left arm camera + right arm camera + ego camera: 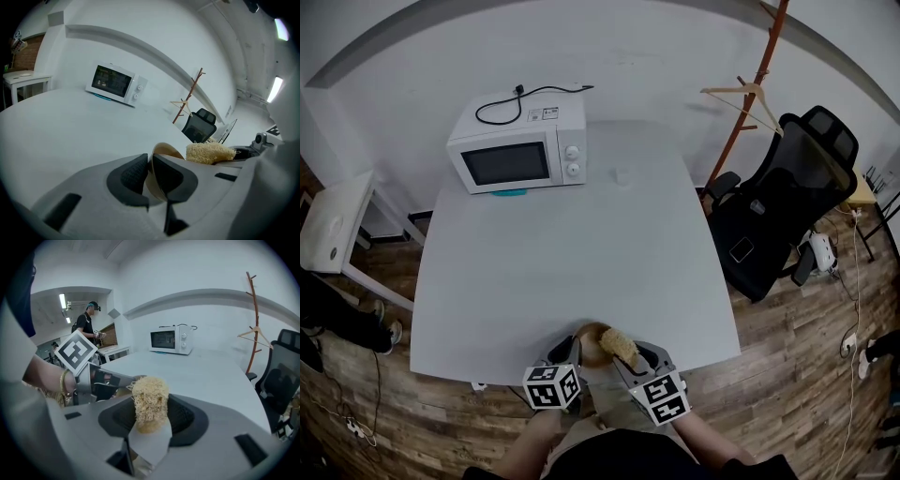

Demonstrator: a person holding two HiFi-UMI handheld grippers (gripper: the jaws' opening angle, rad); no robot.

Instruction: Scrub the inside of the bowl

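A tan wooden bowl (592, 343) is held tilted at the near edge of the white table (562, 272). My left gripper (572, 352) is shut on the bowl's rim: in the left gripper view the thin wall of the bowl (165, 151) runs between its dark pads (133, 174). My right gripper (630, 355) is shut on a straw-coloured loofah scrubber (619, 344), which sits at the bowl's right side. In the right gripper view the loofah scrubber (149, 399) stands up between the jaws, and the left gripper's marker cube (75, 351) is just to its left.
A white microwave (520, 145) stands at the table's far left, its cord on top. A black office chair (778, 202) and a wooden coat rack (750, 94) are to the right. A small white side table (333, 225) is at left. A person (89, 322) stands far behind.
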